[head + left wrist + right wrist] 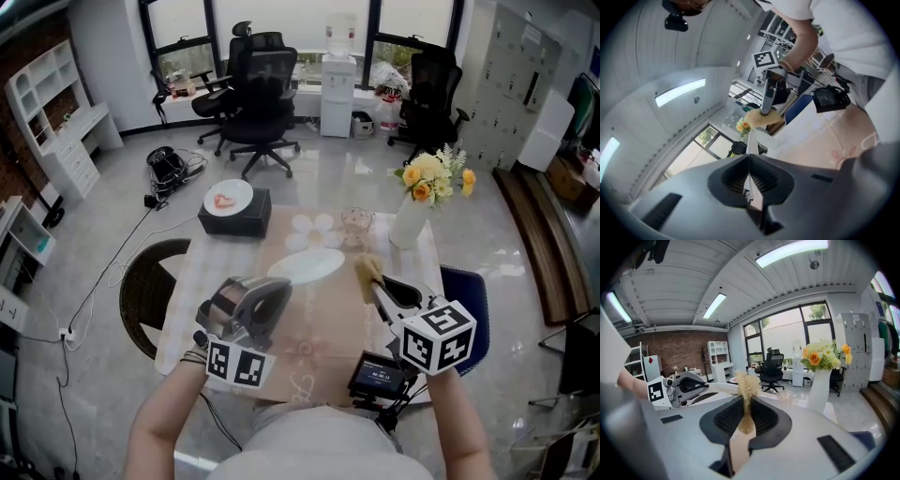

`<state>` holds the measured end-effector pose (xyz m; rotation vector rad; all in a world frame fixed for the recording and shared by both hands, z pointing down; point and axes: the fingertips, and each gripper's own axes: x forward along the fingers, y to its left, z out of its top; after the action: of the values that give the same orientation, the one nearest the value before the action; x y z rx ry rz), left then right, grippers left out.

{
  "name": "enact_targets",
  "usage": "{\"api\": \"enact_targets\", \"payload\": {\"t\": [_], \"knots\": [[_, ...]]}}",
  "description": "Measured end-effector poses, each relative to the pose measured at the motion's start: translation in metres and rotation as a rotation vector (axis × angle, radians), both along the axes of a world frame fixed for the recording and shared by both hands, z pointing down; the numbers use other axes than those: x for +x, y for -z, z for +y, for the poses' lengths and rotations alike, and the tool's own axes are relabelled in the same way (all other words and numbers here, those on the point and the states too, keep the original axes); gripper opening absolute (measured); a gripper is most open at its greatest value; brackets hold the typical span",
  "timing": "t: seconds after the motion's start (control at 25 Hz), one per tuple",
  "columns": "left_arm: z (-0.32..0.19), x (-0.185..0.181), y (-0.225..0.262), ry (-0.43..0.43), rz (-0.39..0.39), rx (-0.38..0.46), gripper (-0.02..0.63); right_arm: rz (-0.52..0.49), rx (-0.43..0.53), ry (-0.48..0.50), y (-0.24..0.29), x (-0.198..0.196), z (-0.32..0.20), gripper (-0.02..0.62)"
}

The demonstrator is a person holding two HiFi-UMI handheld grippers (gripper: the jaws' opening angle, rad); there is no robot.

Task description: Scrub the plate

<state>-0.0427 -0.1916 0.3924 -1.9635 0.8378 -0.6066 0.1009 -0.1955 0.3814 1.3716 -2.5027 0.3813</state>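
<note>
A white oval plate (309,265) sits over the beige tablecloth at mid-table. My left gripper (281,287) is shut on its near-left rim. In the left gripper view the plate (751,140) shows edge-on as a thin white line between the jaws. My right gripper (376,287) is shut on a tan scrubber (367,269), whose tip lies just right of the plate's rim. The right gripper view has the scrubber (746,397) upright between the jaws, with the plate (718,388) and the left gripper (682,386) behind it. I cannot tell whether scrubber and plate touch.
At the far right of the table (192,281) stands a white vase of yellow flowers (412,217). A glass bowl (356,223) and a flower-shaped mat (314,231) lie behind the plate. A second plate rests on a black box (234,211). Office chairs (258,103) stand beyond.
</note>
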Motion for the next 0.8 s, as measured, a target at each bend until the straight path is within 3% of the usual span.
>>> {"api": "enact_targets", "payload": {"t": [0.32,0.56,0.8], "knots": [[0.01,0.004,-0.015,-0.066,-0.226,0.182,0.015,0.087,0.024,0.126,0.011,-0.01,0.005,0.052],[0.014,0.004,-0.019,-0.093,-0.322,0.292,0.015,0.205,-0.007,0.272,0.008,-0.039,0.015,0.052],[0.022,0.009,-0.02,-0.141,-0.421,0.395,0.015,0.353,-0.026,0.342,-0.005,-0.051,0.019,0.052]]}}
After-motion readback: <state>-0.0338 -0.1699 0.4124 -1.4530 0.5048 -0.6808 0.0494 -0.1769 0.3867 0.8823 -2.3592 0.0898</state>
